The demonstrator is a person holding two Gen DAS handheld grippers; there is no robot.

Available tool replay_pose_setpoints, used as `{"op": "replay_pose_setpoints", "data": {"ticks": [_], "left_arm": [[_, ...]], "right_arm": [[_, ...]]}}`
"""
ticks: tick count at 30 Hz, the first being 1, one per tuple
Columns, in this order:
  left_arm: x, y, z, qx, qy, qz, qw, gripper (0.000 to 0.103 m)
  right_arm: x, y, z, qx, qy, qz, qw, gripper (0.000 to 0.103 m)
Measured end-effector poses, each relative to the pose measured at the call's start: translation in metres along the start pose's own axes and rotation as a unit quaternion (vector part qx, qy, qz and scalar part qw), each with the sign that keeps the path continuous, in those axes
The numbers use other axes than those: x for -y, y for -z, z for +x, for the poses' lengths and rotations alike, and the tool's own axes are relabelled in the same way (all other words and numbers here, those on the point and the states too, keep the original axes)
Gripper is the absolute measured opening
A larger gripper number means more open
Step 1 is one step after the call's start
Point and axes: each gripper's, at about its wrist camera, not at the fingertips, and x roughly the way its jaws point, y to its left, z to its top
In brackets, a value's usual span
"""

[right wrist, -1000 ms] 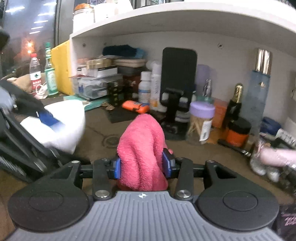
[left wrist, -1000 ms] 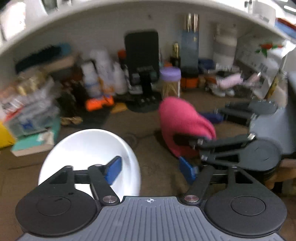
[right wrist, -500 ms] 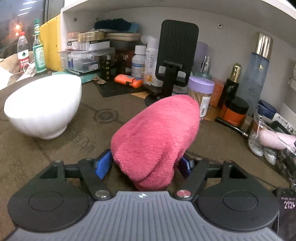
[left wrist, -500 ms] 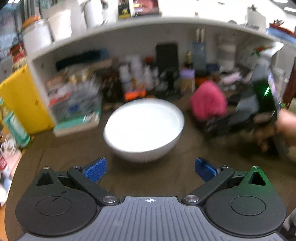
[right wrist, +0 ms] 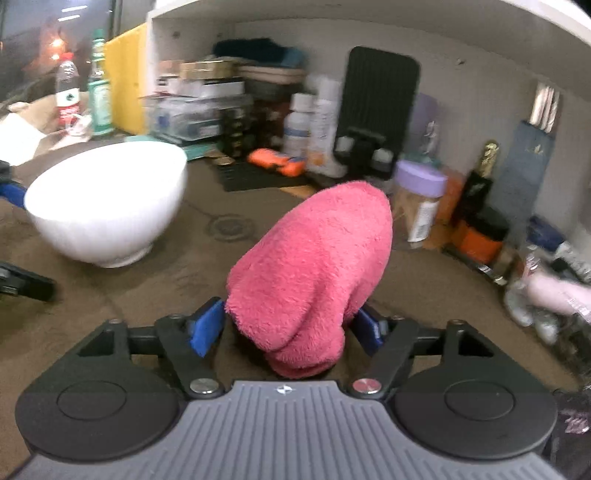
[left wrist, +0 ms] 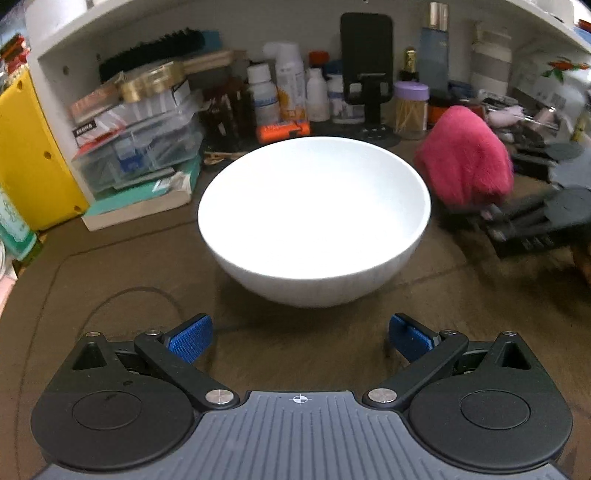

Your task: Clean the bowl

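While the white bowl stands upright on the brown table, both grippers sit close to it with their blue pads apart.

Bowl: the bowl [left wrist: 314, 221] stands just ahead of the left gripper, centred between its two fingers but beyond their tips; from the right gripper it stands ahead and well to the left [right wrist: 107, 201]. Its inside looks plain white and bare.

Left gripper: the left gripper [left wrist: 299, 338] has its jaws spread as wide as they go, with only bare table [left wrist: 110, 266] between the pads. It holds nothing and does not touch the bowl.

Cloth: a fluffy pink cloth [right wrist: 314, 273] lies heaped on the table between the fingers of the right gripper, reaching forward past their tips. From the left gripper it sits ahead and to the right, just beside the bowl [left wrist: 465, 162].

Right gripper: the right gripper [right wrist: 286, 328] is opening its jaws. The cloth sits between the pads; the left pad stands just beside it, the right pad is partly hidden behind it, so contact there cannot be told.

Beyond the bowl: a black phone stand [left wrist: 367, 66] rises ahead of both grippers, against the back wall under a white shelf [left wrist: 92, 22].

Around the stand: bottles, a jar with a purple lid [right wrist: 421, 199] and stacked clear boxes [left wrist: 136, 144] crowd the back.
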Motion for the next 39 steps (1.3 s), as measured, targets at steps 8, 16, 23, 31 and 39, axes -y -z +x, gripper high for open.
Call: {"op": "replay_pose_setpoints", "data": {"ticks": [8, 16, 23, 31, 39], "left_arm": [[0.008, 0.005, 0.013, 0.027, -0.038, -0.103, 0.9936, 0.103], [0.015, 0.009, 0.014, 0.067, -0.072, -0.131, 0.9865, 0.103], [0.013, 0.008, 0.015, 0.068, -0.072, -0.130, 0.9865, 0.103], [0.013, 0.009, 0.017, 0.069, -0.070, -0.131, 0.9865, 0.103], [0.012, 0.009, 0.017, 0.069, -0.073, -0.131, 0.9862, 0.103]], "right_arm": [[-0.029, 0.010, -0.006, -0.012, 0.023, 0.023, 0.999, 0.103], [-0.030, 0.012, -0.005, -0.008, 0.021, 0.049, 0.999, 0.103], [-0.031, 0.013, -0.004, -0.007, 0.023, 0.051, 0.998, 0.103], [-0.034, 0.013, -0.004, -0.007, 0.025, 0.053, 0.998, 0.103], [-0.035, 0.012, -0.004, -0.007, 0.027, 0.054, 0.998, 0.103]]}}
